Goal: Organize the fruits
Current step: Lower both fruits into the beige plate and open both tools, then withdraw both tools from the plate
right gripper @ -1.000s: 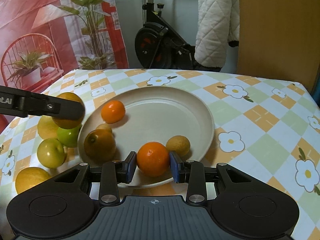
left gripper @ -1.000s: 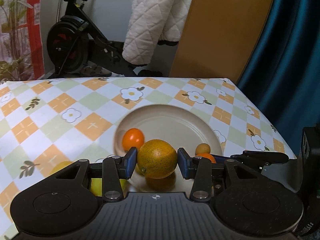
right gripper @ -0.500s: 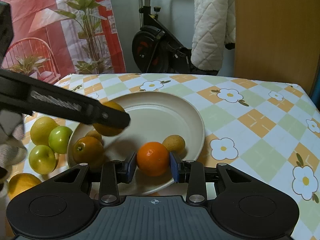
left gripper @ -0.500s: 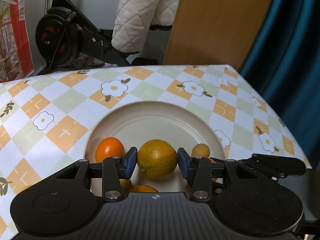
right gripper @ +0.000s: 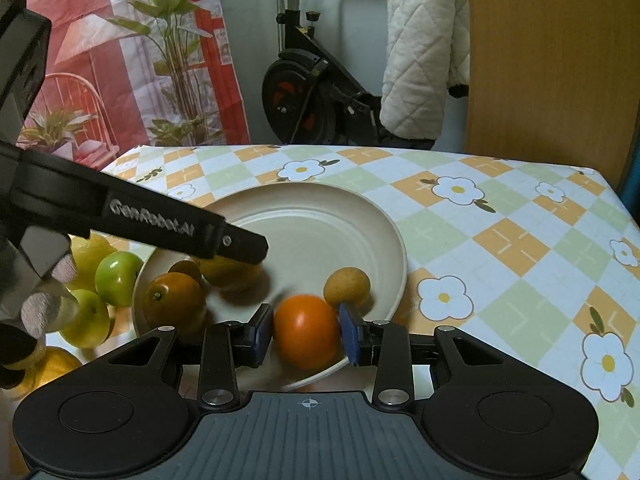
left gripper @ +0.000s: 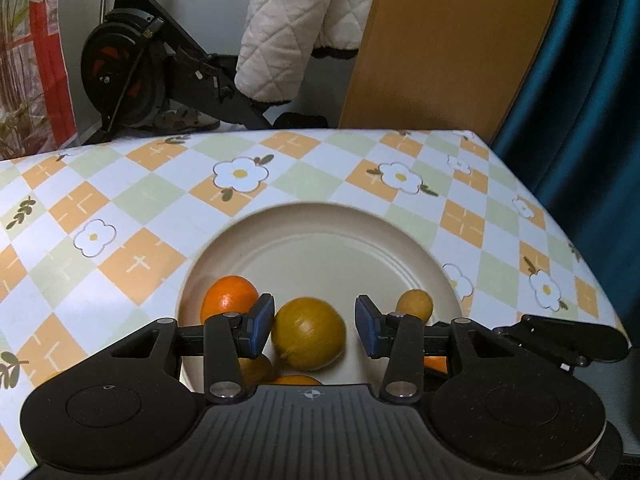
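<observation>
Left gripper (left gripper: 315, 326) jaws gape round yellow fruit (left gripper: 308, 334); right gripper (right gripper: 306, 334) jaws clamp orange (right gripper: 306, 330), underside hidden.

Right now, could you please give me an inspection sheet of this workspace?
Surface: checked flower tablecloth, lying flat.
Job's things: cream plate holding, among others, a yellow-green citrus, a bright orange fruit, a small tan fruit and a dark orange fruit; green apples and a yellow fruit lie on the cloth beside it.
Clutter: nothing seen.
Grippers: left gripper around the yellow-green citrus, with a gap at one pad; right gripper closed on the bright orange fruit at the plate's near rim.
Cables: nothing seen.
Surroundings: exercise bike, white quilted garment, wooden panel, blue curtain.
</observation>
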`<state>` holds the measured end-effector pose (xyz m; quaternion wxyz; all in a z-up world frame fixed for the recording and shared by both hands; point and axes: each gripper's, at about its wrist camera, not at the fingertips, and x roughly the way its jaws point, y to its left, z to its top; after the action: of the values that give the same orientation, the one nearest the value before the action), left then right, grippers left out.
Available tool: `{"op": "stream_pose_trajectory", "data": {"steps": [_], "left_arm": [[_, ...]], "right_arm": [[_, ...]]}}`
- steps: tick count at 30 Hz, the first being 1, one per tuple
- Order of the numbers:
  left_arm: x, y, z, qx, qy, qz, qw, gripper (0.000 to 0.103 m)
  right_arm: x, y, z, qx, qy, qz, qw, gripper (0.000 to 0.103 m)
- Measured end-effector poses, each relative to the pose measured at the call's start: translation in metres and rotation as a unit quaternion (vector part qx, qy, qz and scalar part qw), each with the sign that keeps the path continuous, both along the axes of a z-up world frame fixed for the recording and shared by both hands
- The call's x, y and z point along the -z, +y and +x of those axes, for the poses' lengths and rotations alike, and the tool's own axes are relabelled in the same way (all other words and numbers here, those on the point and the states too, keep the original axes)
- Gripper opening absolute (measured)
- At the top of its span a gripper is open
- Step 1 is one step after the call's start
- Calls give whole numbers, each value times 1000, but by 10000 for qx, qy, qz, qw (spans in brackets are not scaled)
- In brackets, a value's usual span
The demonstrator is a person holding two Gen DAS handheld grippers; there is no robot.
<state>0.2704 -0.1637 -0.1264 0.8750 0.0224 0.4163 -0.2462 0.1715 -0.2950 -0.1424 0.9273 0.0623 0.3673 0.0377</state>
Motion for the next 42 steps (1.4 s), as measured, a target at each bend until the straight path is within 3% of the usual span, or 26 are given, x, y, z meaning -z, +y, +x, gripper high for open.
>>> {"op": "stream_pose_trajectory", "data": {"steps": [9,18,31,42], "left_arm": [[-31,26,-30,29,-269,-229,9994,47],[-50,81,-65,-180,-473,-418,9978,47],[-50,160,-80,-707,-518,-302,9957,46],[-36,170,-82,-704,-491,-309,9958,44]], "right_arm": [[-17,3,-16,61,-96,34,9999,35],[-40,28,-32,-47,-255,102,9996,35],[-55,100,-33,-641,-316,30,9974,35],[-49,122,-25,-770,-178,27,9969,35]]}}
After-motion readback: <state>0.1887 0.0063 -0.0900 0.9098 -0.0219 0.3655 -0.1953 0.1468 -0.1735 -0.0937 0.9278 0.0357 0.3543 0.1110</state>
